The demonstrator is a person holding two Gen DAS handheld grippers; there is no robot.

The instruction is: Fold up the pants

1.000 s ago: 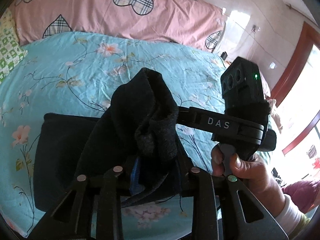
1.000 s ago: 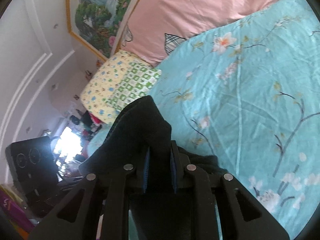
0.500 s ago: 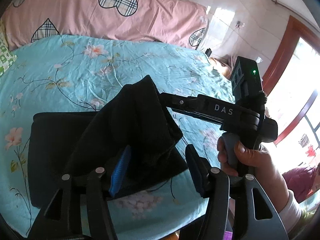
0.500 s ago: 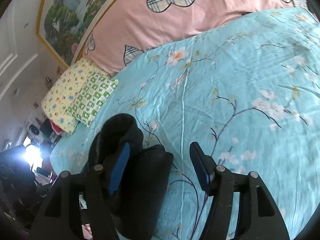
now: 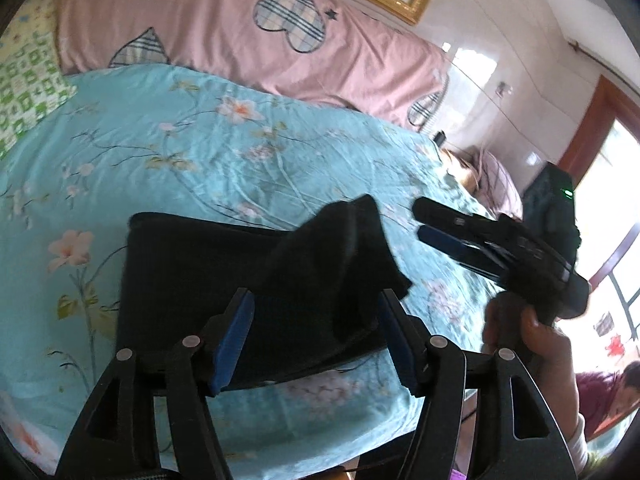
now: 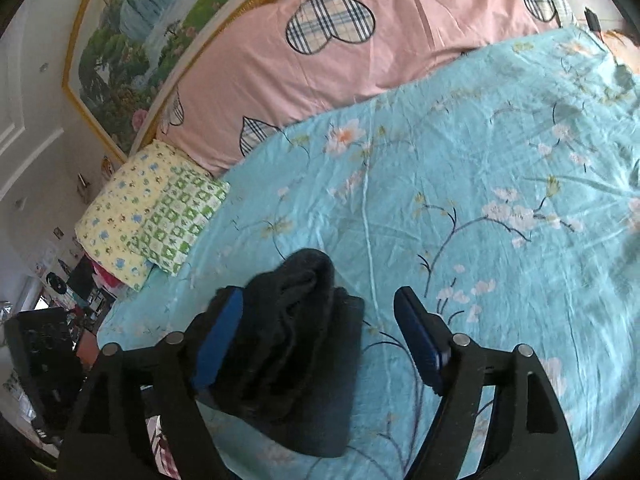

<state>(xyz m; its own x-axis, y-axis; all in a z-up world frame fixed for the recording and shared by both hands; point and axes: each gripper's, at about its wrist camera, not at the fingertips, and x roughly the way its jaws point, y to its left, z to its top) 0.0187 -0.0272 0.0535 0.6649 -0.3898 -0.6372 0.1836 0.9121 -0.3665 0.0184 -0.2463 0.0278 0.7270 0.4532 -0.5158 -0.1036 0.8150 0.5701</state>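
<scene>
The dark pants lie folded into a compact rectangle on the turquoise flowered bedspread, with a raised bunched flap along the right end. My left gripper is open, its blue-padded jaws astride the near edge of the pants, holding nothing. My right gripper is open and empty, just above the bunched end of the pants. In the left wrist view the right gripper hovers to the right of the flap, held by a hand.
A pink cover with plaid hearts lies at the head of the bed. A yellow and green patterned pillow sits at the left. The near bed edge is close below the pants. A framed landscape painting hangs behind.
Both grippers were shut on the raised pants fabric one second ago. Both have opened and drawn back, and the fabric has dropped onto the folded stack.
</scene>
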